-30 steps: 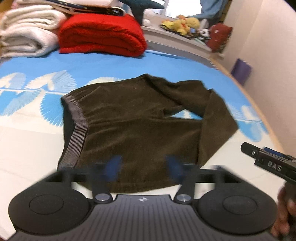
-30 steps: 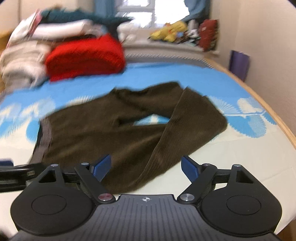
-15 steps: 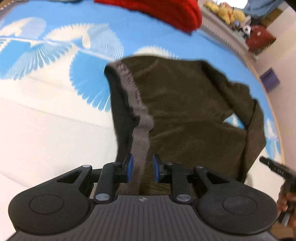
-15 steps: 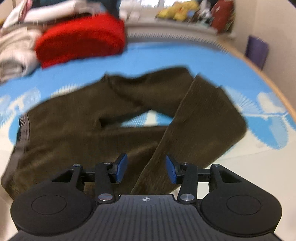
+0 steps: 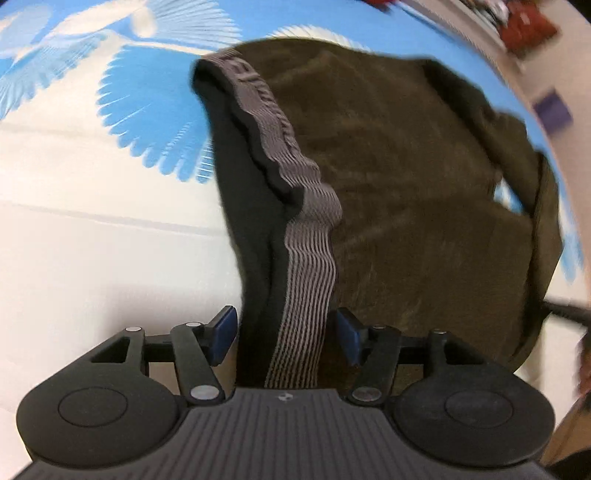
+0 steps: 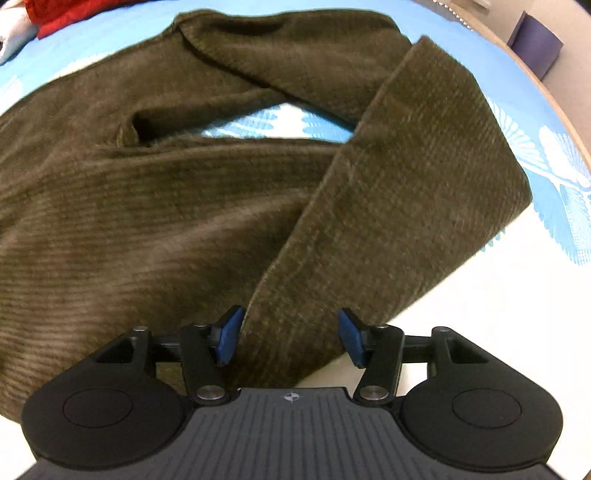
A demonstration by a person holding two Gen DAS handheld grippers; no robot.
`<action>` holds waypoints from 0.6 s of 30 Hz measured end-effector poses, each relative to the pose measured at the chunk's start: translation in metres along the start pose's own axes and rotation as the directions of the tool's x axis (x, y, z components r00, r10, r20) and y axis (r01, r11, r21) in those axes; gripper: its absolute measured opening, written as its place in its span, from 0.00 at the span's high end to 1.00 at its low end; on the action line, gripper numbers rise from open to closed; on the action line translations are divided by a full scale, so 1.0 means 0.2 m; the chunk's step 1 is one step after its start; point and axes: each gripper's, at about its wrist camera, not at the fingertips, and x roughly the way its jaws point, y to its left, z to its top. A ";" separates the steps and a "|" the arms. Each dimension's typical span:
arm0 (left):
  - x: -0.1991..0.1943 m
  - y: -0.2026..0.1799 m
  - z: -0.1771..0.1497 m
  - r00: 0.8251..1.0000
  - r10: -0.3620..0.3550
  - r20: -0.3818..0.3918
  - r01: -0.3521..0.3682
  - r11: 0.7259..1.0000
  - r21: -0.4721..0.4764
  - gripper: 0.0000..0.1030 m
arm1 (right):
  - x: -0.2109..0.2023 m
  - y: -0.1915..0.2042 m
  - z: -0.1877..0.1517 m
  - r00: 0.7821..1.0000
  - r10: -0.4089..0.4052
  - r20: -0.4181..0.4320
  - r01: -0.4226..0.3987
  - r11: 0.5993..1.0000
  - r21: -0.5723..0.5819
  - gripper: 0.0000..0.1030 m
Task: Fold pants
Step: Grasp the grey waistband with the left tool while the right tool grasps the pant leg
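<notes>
Dark olive corduroy pants (image 5: 406, 192) lie on the bed, with a grey ribbed waistband (image 5: 306, 266) at their left end. My left gripper (image 5: 286, 338) is open, its blue pads either side of the waistband's near corner. In the right wrist view the pants (image 6: 166, 206) spread out with one leg folded back toward me (image 6: 406, 206). My right gripper (image 6: 290, 338) is open, its pads straddling the near end of that folded leg.
The bed sheet (image 5: 92, 229) is white with a blue feather print. A red blanket (image 6: 62, 14) lies at the far left. A purple box (image 6: 535, 44) stands on the floor by the wall, past the bed's wooden edge (image 6: 554, 103).
Both grippers have come down close to the pants. The left one narrowed half a second ago and is wider again around the waistband. The right one widened slightly around the leg end.
</notes>
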 end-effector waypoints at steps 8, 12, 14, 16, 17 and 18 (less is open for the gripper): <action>-0.21 -0.11 -0.03 0.993 -0.009 0.121 -0.004 0.994 0.111 0.77 | -0.34 -0.27 -0.09 0.981 0.135 0.142 -0.154 0.979 0.136 0.93; -0.53 -0.10 -0.06 0.962 -0.065 0.265 0.042 0.995 0.090 0.83 | -0.66 -0.33 -0.21 0.932 0.228 0.281 -0.256 0.964 0.068 0.93; -0.72 -0.06 -0.11 0.937 -0.084 0.339 0.058 0.995 0.085 0.84 | -0.81 -0.35 -0.30 0.897 0.294 0.329 -0.312 0.950 0.002 0.93; -0.88 0.01 -0.17 0.923 -0.062 0.381 0.040 0.997 0.065 0.85 | -0.91 -0.34 -0.38 0.859 0.392 0.329 -0.383 0.919 -0.094 0.93; -0.93 0.05 -0.20 0.923 -0.038 0.383 0.025 0.999 0.040 0.86 | -0.95 -0.32 -0.43 0.839 0.453 0.302 -0.424 0.891 -0.161 0.93; -0.95 0.11 -0.23 0.931 -0.003 0.365 0.000 1.000 0.008 0.86 | -0.97 -0.29 -0.47 0.824 0.504 0.261 -0.459 0.862 -0.216 0.93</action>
